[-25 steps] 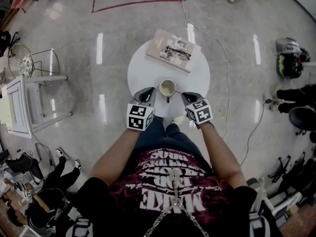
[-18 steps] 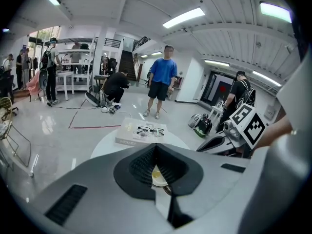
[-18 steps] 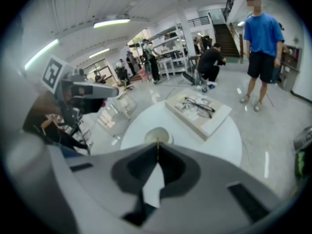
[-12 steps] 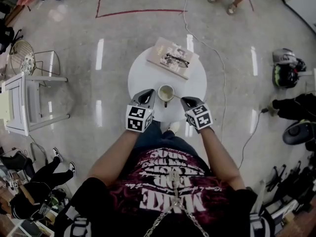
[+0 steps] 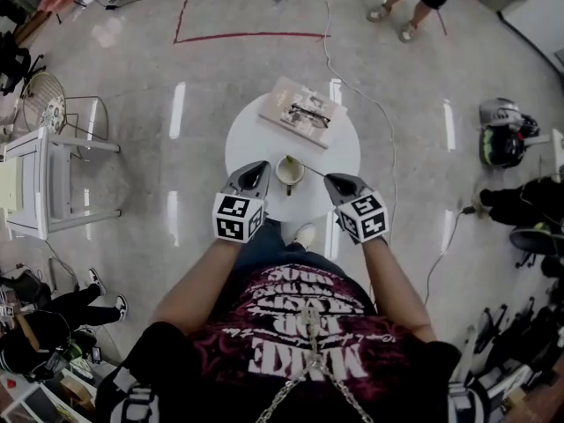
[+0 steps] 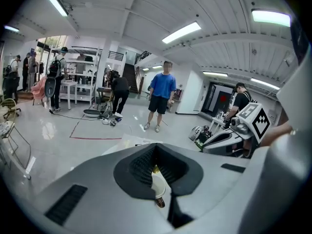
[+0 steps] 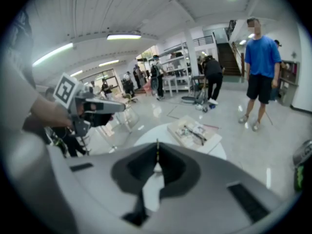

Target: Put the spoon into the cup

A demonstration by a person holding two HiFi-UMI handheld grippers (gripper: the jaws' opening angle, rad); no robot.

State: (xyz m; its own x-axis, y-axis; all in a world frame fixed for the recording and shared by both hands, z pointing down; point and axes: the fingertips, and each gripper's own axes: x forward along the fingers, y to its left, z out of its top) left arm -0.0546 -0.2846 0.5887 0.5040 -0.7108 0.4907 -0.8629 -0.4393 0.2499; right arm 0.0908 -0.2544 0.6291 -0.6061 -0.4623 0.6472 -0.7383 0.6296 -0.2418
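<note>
Both had risen a bit: left gripper (image 5: 257,169) closed on nothing beside the cup (image 5: 289,173) at mid-frame, right gripper (image 5: 333,180) pinching the spoon (image 5: 314,170), which could've swiveled in that thin pinch and missed.

My grey left gripper (image 5: 254,173) and right gripper (image 5: 337,183) carry black-and-white square markers (image 5: 234,218); cream cup (image 5: 289,173), white tabletop (image 5: 339,148).

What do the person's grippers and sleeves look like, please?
The left gripper and right gripper have grey shells tapering to dark ribbed jaws; each carries a white cube with black markers. The person wears a black short-sleeved T-shirt with white lettering on dark red.
</note>
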